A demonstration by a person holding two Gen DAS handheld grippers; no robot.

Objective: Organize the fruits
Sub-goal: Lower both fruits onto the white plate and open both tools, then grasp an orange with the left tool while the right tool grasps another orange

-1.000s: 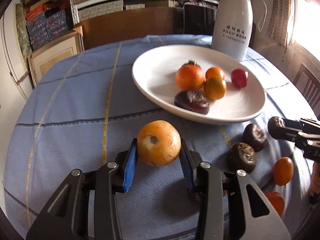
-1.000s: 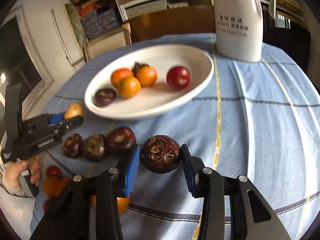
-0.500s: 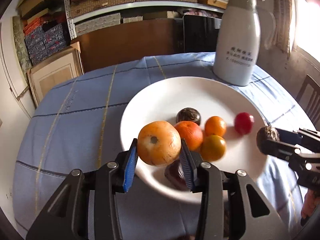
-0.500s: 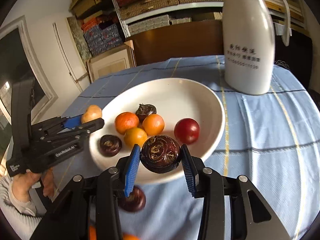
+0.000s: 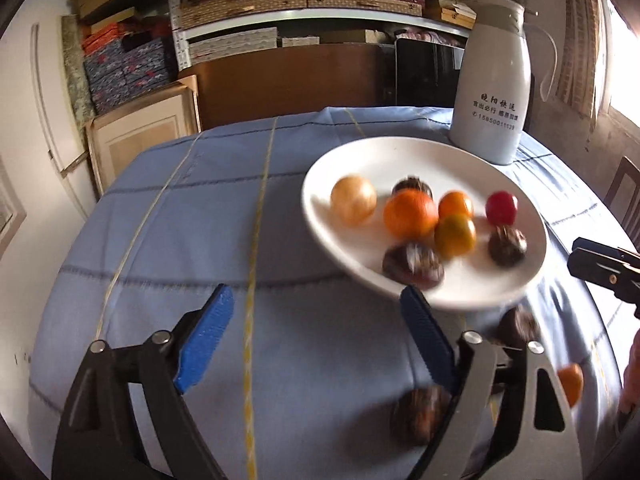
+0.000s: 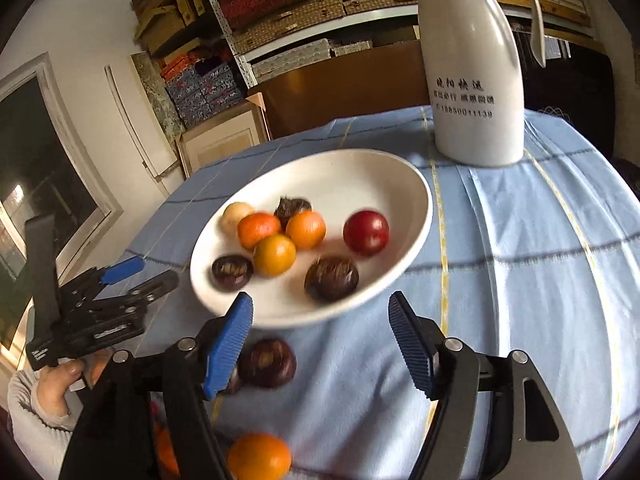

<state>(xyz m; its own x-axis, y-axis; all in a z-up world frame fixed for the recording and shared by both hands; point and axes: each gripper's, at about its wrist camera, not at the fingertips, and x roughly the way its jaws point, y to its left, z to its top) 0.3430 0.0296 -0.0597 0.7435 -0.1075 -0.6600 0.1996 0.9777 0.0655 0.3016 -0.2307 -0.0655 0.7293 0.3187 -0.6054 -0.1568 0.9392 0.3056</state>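
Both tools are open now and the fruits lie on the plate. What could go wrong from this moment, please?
1. The round fruits on the shallow white plate look blurred, perhaps rolling; the dark brown fruit lies near the front rim and might roll off.
2. The open right tool hangs beside that rim; a careless move could bump the plate.
3. The loose dark purple fruit and orange fruit on the blue tablecloth could be knocked away.
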